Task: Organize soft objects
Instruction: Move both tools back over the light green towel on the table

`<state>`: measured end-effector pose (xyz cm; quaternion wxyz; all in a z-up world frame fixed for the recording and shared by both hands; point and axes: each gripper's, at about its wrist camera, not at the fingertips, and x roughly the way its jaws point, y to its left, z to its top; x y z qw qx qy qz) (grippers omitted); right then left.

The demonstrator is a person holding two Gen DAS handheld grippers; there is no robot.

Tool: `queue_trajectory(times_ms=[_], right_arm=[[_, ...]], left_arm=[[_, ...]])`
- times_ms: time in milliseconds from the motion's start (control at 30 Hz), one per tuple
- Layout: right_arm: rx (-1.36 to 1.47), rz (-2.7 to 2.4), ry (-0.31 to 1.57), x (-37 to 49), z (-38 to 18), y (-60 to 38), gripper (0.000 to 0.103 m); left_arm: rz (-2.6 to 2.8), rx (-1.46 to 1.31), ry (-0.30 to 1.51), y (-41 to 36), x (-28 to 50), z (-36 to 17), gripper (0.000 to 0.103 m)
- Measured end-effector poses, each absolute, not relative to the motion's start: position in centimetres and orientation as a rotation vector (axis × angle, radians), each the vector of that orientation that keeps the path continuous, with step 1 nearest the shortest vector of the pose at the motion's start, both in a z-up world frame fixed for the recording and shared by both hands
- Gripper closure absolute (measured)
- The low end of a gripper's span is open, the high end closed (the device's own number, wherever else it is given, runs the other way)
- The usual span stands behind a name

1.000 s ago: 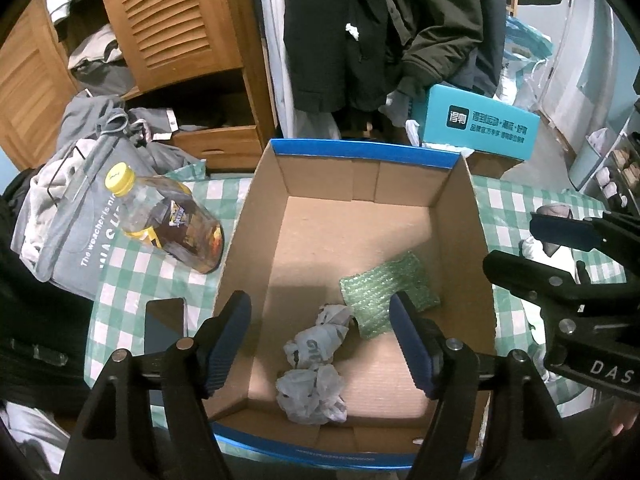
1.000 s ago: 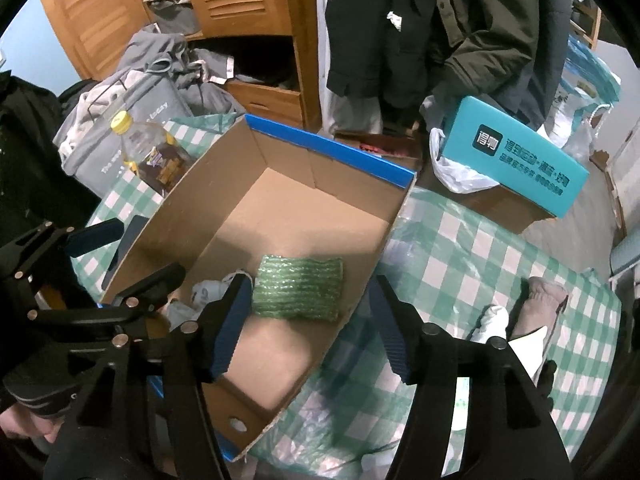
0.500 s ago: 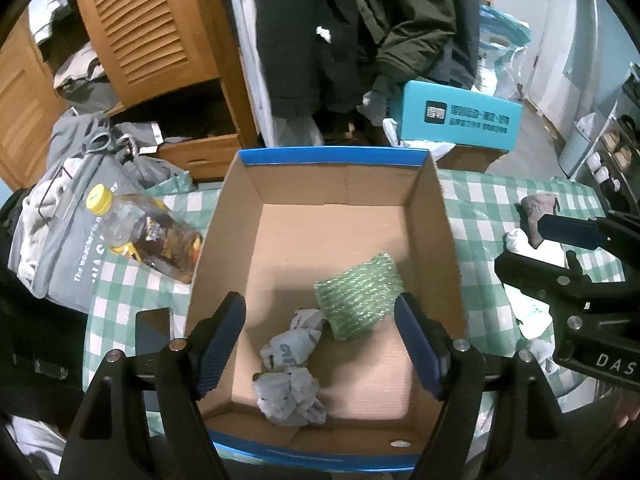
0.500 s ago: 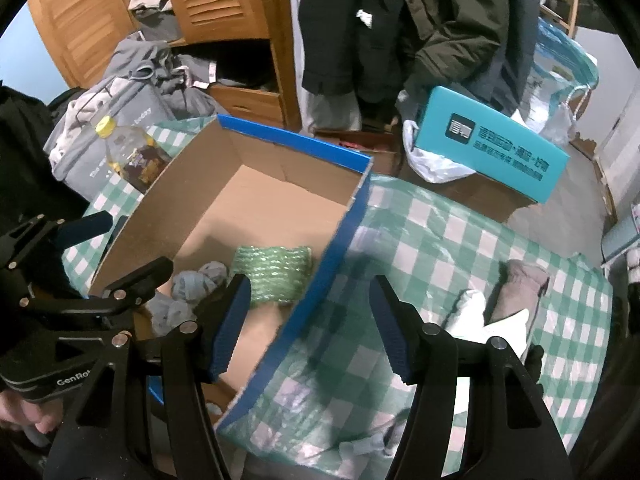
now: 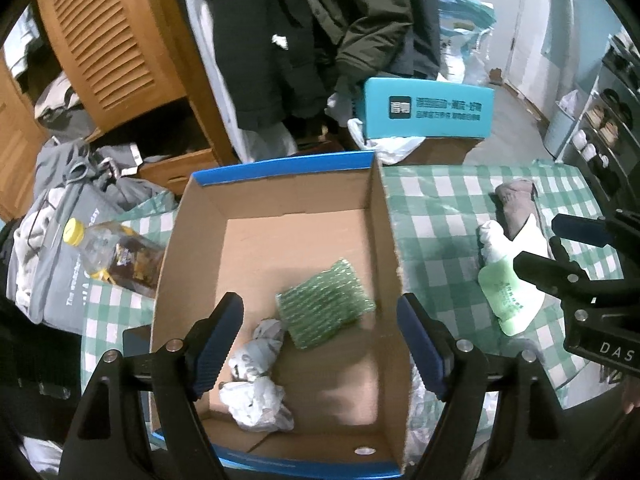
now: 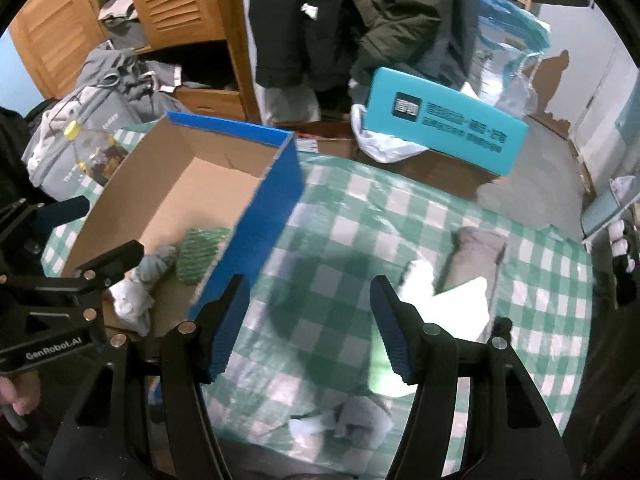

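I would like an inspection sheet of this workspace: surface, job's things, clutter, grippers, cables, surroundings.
Surface: green checked tablecloth.
Job's things: cardboard box holds green bubble wrap and crumpled grey bags; socks, a pale green item and a crumpled bag lie outside on the cloth.
Clutter: bottle beside the box.
Grippers: left gripper and right gripper open, empty.
Cables: nothing seen.
Surroundings: wooden wardrobe, hanging coats, teal box.

Cluttered home: wardrobe (image 5: 108, 52), hanging coats (image 5: 312, 32)

My right gripper (image 6: 310, 322) has bare tablecloth (image 6: 340, 236) ahead; the box's blue wall (image 6: 272, 204) blocks its left.
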<state>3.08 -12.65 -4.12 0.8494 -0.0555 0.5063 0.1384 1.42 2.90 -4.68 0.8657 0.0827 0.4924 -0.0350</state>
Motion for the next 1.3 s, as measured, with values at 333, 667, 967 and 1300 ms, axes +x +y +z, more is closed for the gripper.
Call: queue_trajectory(times_ms=[333,667,967,1300], right_arm=[[-0.088,0.241,1.061,2.0,-4.0,-16.9,0.040],[-0.041,0.180,1.060,1.0,-4.1,-21.4,0.039],[-0.013,0.122,1.083,0.1,-5.1,-25.3,0.039],[0.007,0.068,1.111,-0.3,-5.8,-29.6,0.039]], left_arm=[[-0.111,0.223,1.030,-0.7,1.5,-4.5,0.022],[-0.160,0.281,1.033,-4.7,1.1,-4.9,0.022],[-0.213,0.308,1.070,-8.2,1.3,-6.1,0.022],[-0.245,0.317,1.110,-10.9,1.7,-7.2,0.022]])
